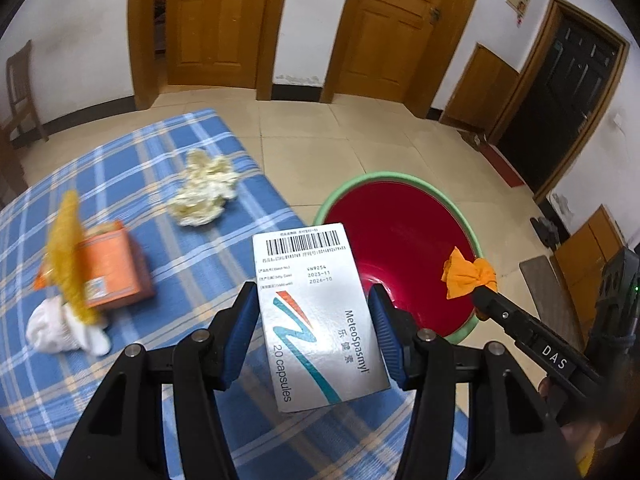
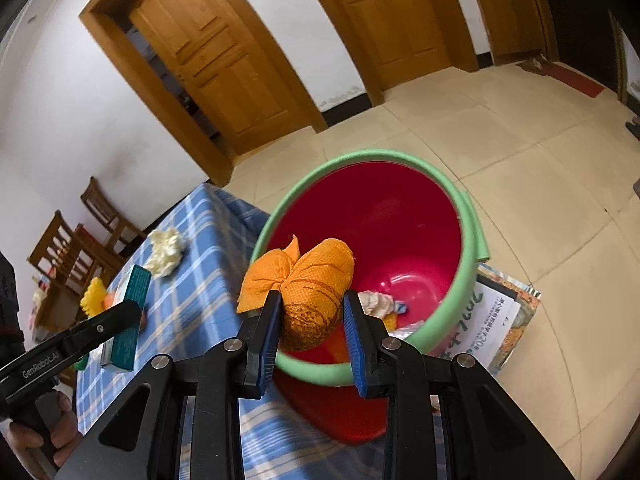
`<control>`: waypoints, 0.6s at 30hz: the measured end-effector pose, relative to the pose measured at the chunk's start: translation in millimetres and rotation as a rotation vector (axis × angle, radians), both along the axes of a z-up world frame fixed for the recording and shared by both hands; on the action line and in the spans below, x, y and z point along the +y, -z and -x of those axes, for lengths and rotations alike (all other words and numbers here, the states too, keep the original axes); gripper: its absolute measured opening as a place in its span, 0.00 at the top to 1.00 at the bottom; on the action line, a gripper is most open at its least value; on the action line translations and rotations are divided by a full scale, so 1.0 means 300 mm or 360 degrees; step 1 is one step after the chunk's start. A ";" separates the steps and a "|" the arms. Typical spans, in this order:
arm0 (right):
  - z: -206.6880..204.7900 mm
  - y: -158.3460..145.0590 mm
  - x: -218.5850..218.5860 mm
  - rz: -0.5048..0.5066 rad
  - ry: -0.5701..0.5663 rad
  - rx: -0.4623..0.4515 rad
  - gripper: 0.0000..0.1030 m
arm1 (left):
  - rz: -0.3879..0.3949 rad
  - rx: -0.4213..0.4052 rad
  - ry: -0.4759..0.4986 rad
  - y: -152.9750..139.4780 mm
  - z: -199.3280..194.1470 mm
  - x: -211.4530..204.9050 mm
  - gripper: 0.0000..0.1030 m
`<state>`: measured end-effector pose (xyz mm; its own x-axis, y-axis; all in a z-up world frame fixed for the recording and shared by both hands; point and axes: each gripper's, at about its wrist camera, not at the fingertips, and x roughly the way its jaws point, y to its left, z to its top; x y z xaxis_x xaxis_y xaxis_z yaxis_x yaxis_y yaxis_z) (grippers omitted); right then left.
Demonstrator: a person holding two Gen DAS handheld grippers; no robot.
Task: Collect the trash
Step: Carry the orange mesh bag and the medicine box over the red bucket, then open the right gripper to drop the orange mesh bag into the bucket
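Left wrist view: left gripper [image 1: 314,334] clamped the capsule box [image 1: 320,320], long axis forward, bucket [image 1: 394,178] ahead-right. Right wrist view: right gripper [image 2: 310,330] pinched orange wad [image 2: 308,280] at the bucket's near rim, the nearer hand.

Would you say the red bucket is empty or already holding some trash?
Holding some: the right wrist view shows crumpled paper and other scraps at the bottom of the bucket.

My left gripper [image 1: 312,320] pinches a glossy cardboard medicine box [image 1: 316,320], my right gripper [image 2: 310,316] a crinkled, dimpled orange paper wad [image 2: 308,280] — over a woven plaid tablecloth [image 1: 160,152] and a shiny red plastic bucket [image 2: 400,216] with a matt green foam rim.
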<state>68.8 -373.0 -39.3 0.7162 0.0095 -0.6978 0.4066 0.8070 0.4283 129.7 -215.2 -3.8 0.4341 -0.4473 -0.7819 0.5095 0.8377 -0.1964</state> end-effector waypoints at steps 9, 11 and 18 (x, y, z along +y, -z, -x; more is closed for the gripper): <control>-0.016 0.048 -0.077 -0.0025 0.0058 0.0047 0.67 | -0.0045 0.0024 0.0083 0.041 -0.036 -0.131 0.45; -0.019 0.056 -0.091 -0.0054 0.0063 0.0052 0.66 | -0.0051 0.0033 0.0097 0.051 -0.044 -0.157 0.45; -0.015 0.072 -0.123 -0.0088 0.0086 0.0051 0.66 | -0.0072 0.0060 0.0119 0.077 -0.057 -0.201 0.45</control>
<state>73.4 -409.9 -60.8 0.6938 0.0105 -0.7201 0.4632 0.7591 0.4574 146.8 -275.4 -26.9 0.3706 -0.4411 -0.8174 0.5639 0.8061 -0.1794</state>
